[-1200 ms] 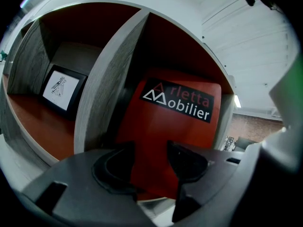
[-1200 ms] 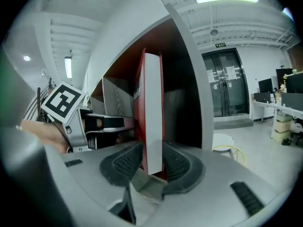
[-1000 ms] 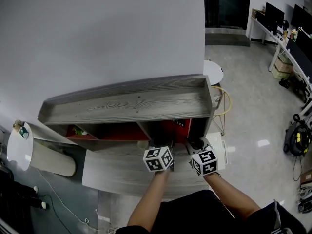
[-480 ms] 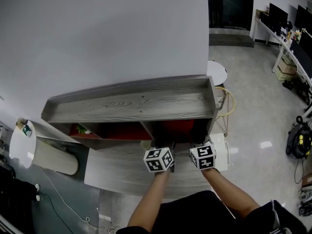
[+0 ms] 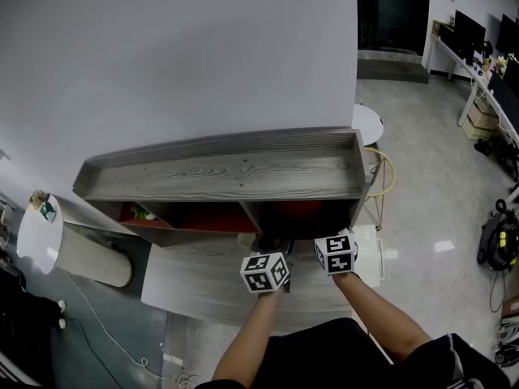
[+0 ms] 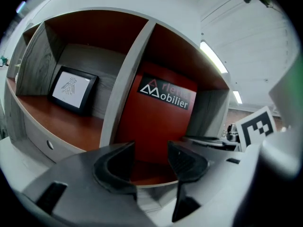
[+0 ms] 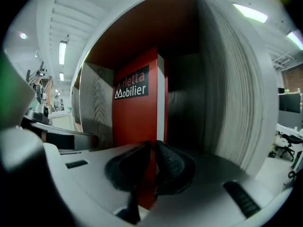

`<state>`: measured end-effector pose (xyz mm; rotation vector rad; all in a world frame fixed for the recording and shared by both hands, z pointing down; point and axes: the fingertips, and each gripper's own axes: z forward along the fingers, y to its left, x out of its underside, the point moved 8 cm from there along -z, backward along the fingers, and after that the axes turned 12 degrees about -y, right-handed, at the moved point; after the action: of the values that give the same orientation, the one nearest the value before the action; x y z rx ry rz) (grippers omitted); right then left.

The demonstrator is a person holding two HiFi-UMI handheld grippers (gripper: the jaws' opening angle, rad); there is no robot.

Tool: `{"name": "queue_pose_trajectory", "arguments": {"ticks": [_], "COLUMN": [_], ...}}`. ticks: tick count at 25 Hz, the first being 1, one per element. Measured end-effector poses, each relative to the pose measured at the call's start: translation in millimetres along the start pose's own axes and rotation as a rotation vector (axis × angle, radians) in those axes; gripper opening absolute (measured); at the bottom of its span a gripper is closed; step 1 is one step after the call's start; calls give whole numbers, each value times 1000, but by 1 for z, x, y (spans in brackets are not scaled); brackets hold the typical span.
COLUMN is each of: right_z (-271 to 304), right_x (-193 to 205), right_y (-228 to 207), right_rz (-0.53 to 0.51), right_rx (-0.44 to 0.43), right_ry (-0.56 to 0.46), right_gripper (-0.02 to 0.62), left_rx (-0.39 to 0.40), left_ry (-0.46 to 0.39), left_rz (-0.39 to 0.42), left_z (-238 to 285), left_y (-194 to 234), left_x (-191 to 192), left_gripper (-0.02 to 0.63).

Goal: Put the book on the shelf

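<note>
The red book (image 7: pixel 137 108) with white print stands upright in the right compartment of the grey wooden shelf (image 5: pixel 227 173). My right gripper (image 7: pixel 154 148) has just been closing and is now shut on the book's near edge, with red showing between its pads. My left gripper (image 6: pixel 150 157) hangs open just in front of the book's cover (image 6: pixel 161 112) with nothing between its fingers. In the head view both marker cubes, the left (image 5: pixel 264 272) and the right (image 5: pixel 336 254), sit at the compartment's mouth, and the fingertips are hidden under the shelf top.
A divider (image 6: pixel 125 79) separates the left compartment, which holds a framed picture (image 6: pixel 71 89). The right side wall (image 7: pixel 236 103) stands close beside the book. A low grey platform (image 5: pixel 195 282) lies under my arms. A round white table (image 5: pixel 39 233) stands at the left.
My right gripper has moved forward into the compartment, and the book's print no longer shows in the head view. The left gripper has stayed where it was.
</note>
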<state>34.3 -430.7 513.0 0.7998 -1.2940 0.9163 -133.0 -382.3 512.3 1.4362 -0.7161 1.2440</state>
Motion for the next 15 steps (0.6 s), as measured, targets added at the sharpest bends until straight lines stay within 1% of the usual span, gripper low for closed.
{"name": "queue_pose_trajectory", "arguments": {"ticks": [5, 10, 15], "right_z": [9, 16, 20], "right_x": [-1, 3, 8], "right_y": [-3, -7, -7], "right_rz": [3, 17, 25], "right_rx": [28, 75, 111], "right_ry": [-1, 14, -6], "right_gripper": [26, 28, 32], "left_rx": [-5, -6, -16], "left_ry": [-1, 1, 4], "left_rz": [-4, -15, -23], "left_z": [-10, -25, -43], "left_y": [4, 6, 11], "left_x": [0, 5, 9], "left_gripper": [212, 210, 210]}}
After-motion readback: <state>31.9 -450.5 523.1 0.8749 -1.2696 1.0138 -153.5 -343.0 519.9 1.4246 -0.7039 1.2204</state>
